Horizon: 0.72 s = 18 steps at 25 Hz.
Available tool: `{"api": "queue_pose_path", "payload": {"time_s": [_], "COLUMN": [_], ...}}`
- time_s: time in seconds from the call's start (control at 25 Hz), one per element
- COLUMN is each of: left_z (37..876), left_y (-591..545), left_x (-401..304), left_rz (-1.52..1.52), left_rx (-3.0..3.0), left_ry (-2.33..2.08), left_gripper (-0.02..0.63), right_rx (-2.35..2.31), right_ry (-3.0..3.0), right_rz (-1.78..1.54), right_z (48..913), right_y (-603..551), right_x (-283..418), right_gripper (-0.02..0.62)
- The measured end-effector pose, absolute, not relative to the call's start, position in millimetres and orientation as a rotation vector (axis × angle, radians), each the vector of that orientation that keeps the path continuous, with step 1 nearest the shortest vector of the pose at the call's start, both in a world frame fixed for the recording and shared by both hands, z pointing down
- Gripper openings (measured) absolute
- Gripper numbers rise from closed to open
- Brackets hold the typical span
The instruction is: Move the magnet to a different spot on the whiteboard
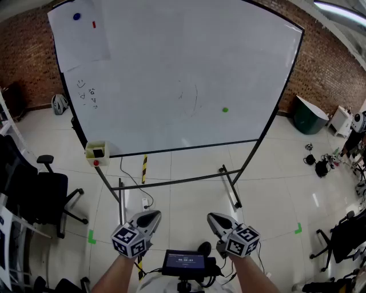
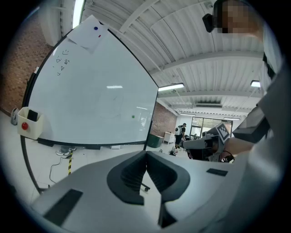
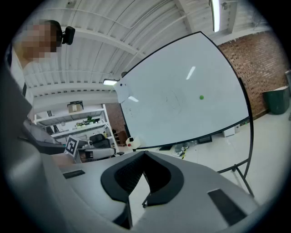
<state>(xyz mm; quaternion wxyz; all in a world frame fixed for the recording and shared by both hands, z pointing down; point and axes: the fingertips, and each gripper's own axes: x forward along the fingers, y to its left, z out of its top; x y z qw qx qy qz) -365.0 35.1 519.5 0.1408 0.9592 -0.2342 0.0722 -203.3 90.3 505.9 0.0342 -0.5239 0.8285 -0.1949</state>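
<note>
Left gripper (image 1: 152, 216) and right gripper (image 1: 214, 217) both sitting closed, empty, well short of whiteboard (image 1: 171, 68); green magnet (image 1: 225, 109) sticking lower right.

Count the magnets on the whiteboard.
3: blue magnet and red magnet on the paper sheet at the whiteboard's top left; green magnet alone toward its lower right. None seems hidden.

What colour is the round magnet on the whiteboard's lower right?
The magnet is green, clearest in the head view.
</note>
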Motion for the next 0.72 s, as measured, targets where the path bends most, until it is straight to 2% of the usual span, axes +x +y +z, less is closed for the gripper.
{"api": "queue_pose_path", "payload": {"time_s": [0.24, 0.72], "left_z": [523.2, 521.7], "left_y": [6.1, -46.0], "left_x": [-344.6, -244.5], "left_rz": [0.214, 0.306], "left_rx": [2.747, 2.757], "left_ry": [-0.721, -0.670], "left_gripper": [0.034, 0.034], "right_rx": [-1.575, -1.629], "right_ry": [2.563, 2.456], "right_rz": [-0.618, -0.672], "right_z": [512.9, 530.3], "right_y": [63.2, 20.7], "right_x": [-180.2, -77.4], "right_gripper": [0.011, 0.012]}}
